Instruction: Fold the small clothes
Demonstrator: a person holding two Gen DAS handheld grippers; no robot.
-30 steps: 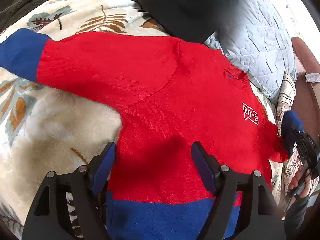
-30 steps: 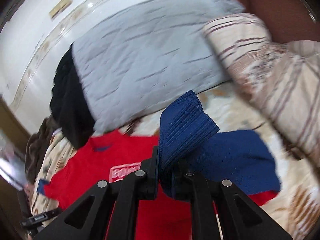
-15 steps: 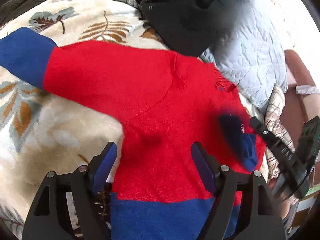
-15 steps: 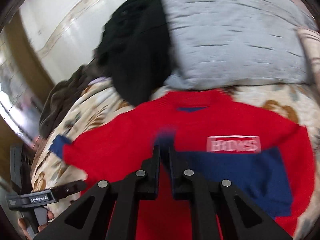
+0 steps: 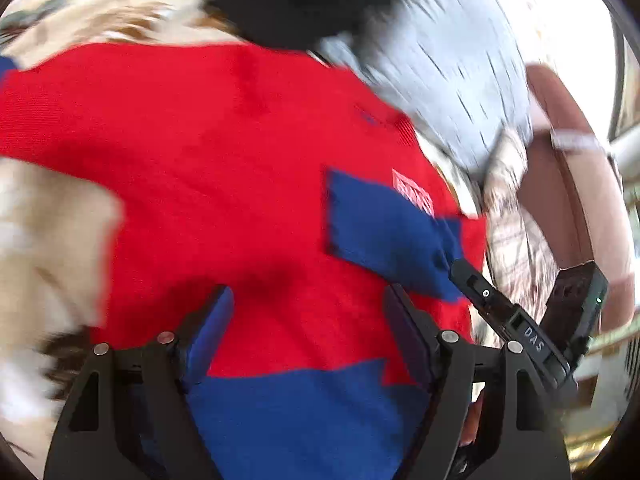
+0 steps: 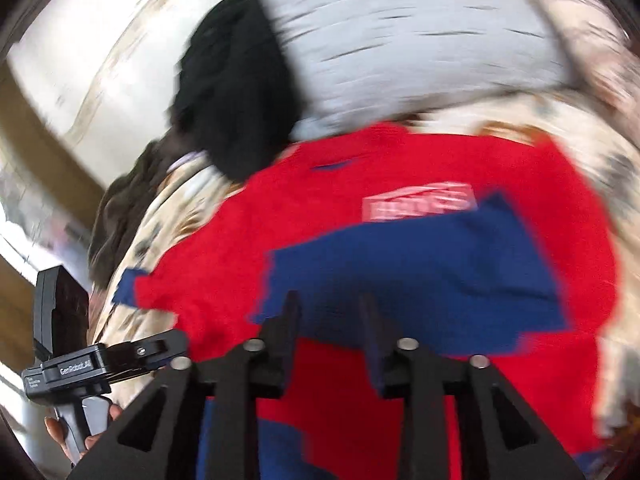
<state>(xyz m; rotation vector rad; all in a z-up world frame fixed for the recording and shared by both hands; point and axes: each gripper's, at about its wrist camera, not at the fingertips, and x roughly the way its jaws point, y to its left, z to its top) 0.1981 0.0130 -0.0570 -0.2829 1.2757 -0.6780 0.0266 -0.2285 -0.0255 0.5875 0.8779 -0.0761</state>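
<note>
**Inspector:** State the garment's condition.

**Assistant:** A red knitted sweater [image 5: 224, 168] lies spread flat, front up, on a leaf-patterned blanket [image 5: 48, 240]. It has a blue hem band, and a white badge [image 6: 418, 206] sits on the chest. One sleeve is folded inward, so its blue cuff [image 6: 420, 272] lies across the chest, just under the badge. The other sleeve stretches outward, with its own blue cuff [image 6: 126, 290] at the end.

**Inspector:** The tools?

**Assistant:** The left gripper [image 5: 308, 344] hovers over the lower body with jaws wide apart, nothing pinched. The right gripper [image 6: 330, 328] has its jaws opening above the folded cuff; the pads do not press on the cloth.

**Inspector:** Limits of view?

**Assistant:** Both views are motion-blurred, so the badge lettering cannot be read. The outstretched sleeve is cut off in the left wrist view. A black garment [image 6: 236, 92] and a grey quilted pillow [image 6: 400, 40] lie beyond the collar. The hem is partly hidden behind the gripper frames.
</note>
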